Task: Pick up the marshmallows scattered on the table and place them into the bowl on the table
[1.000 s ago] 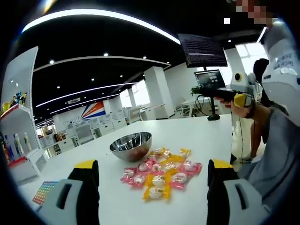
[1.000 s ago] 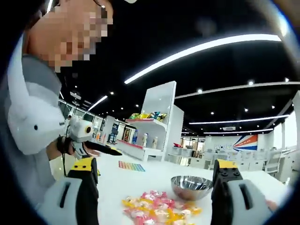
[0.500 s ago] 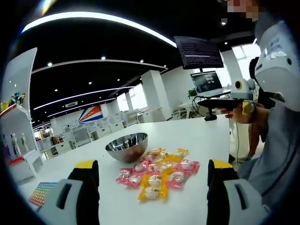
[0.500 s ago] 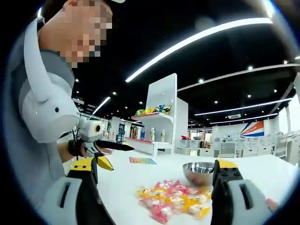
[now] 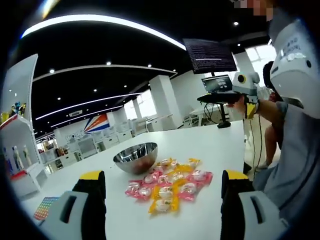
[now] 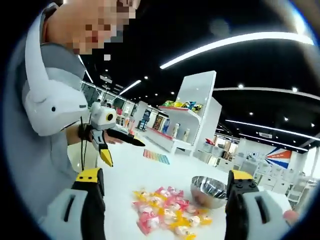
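A steel bowl (image 5: 135, 157) stands on the white table (image 5: 210, 145). Just in front of it lies a pile of several pink and yellow wrapped marshmallows (image 5: 167, 184). My left gripper (image 5: 163, 176) is held above the table's near side, open, nothing between its jaws. My right gripper (image 5: 222, 96) is held up in a hand at the right, well above the table. In the right gripper view the bowl (image 6: 210, 192) and marshmallows (image 6: 167, 212) lie ahead of my open, empty right gripper (image 6: 165, 176). The left gripper (image 6: 116, 145) hovers at the left, jaws apart.
A colourful sheet (image 5: 44, 207) lies on the table to the left of the pile, also the colourful sheet (image 6: 156, 156). A monitor (image 5: 210, 55) and laptop (image 5: 217, 82) stand beyond the table's far end. White display shelves (image 6: 190, 125) stand behind. The person's body (image 6: 35, 150) is close.
Both cameras have shifted with the hands. The right gripper has risen a little in the left gripper view. The bowl and marshmallows have stayed put, and both grippers remain open.
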### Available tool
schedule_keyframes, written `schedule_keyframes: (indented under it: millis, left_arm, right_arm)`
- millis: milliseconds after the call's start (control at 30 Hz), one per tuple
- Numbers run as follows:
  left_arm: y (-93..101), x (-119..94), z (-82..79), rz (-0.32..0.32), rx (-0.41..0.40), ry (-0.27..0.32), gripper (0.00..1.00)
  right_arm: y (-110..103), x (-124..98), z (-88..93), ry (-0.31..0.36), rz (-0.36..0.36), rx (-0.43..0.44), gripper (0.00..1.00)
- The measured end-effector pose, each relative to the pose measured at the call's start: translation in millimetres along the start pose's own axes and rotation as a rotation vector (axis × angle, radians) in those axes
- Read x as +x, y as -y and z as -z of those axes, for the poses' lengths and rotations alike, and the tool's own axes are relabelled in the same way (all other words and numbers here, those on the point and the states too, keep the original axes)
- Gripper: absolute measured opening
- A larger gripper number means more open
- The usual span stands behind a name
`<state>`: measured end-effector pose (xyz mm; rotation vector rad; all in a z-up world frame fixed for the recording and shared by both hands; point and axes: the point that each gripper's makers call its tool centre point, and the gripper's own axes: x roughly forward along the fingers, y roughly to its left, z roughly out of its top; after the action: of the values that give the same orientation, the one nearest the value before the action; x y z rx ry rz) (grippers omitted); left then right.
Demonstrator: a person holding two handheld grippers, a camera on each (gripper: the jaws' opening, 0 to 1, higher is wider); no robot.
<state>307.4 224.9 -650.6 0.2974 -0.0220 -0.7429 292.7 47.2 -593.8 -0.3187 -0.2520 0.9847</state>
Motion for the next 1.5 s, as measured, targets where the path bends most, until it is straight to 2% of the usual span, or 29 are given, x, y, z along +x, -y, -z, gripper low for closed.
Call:
schedule_keyframes:
  millis: [100,200,267,333,400,500,633,800,900,1100,1200,1333,1500]
  left_arm:
    - [0.2,-0.9,-1.3,-0.003,0.004,0.002,0.96]
    - [0.3,-1.4,0.4,-0.008,0.010,-0.010,0.96]
    - [0.8,-2.3,0.6,-0.008,0.011,-0.011,0.96]
    - [0.7,-3.5,-0.1,-0.009,0.009,-0.010,0.96]
    - [-0.4,-4.7,-0.2,-0.013,0.011,-0.011,0.96]
    - [-2.8,-5.7,0.6,-0.019,0.011,-0.017,0.96]
    - [-2.6,-4.9,1.5,-0.017,0.012,-0.022,0.96]
    - [-1.4,-3.2,2.1,-0.012,0.015,-0.019,0.96]
    - [-0.6,-3.3,2.4,-0.006,-0.005,-0.013,0.96]
    - [-2.1,-5.2,3.7,-0.005,0.001,-0.016,0.96]
    - [-3.2,-5.4,2.7,-0.009,0.002,-0.013,0.96]
    - [-4.1,-4.8,4.3,-0.011,0.008,-0.021,0.96]
    - [-4.6,-4.4,5.0,-0.013,0.017,-0.024,0.96]
  right_arm:
    - [12.9,14.0,-3.4,0.004,-0.096,-0.039,0.96]
    - [12.8,24.0,11.7,-0.038,-0.211,-0.082,0.97]
    - [18.0,30.7,26.6,-0.072,-0.241,-0.055,0.96]
    - [20.8,38.8,40.9,-0.069,-0.275,0.026,0.94]
    - [26.2,43.0,51.2,-0.068,-0.274,0.046,0.91]
    - [34.3,50.4,85.9,-0.128,-0.283,0.125,0.86]
    - [34.3,54.6,127.5,-0.199,-0.323,0.254,0.76]
    - [40.1,60.3,177.1,-0.277,-0.319,0.309,0.71]
    - [36.9,61.6,185.8,-0.274,-0.346,0.355,0.57]
    - [35.1,65.8,201.6,-0.290,-0.361,0.364,0.44]
    - [35.7,65.1,206.2,-0.298,-0.362,0.371,0.40]
    - [34.4,61.3,218.2,-0.344,-0.359,0.351,0.37]
    - [31.0,58.8,222.8,-0.364,-0.364,0.334,0.33]
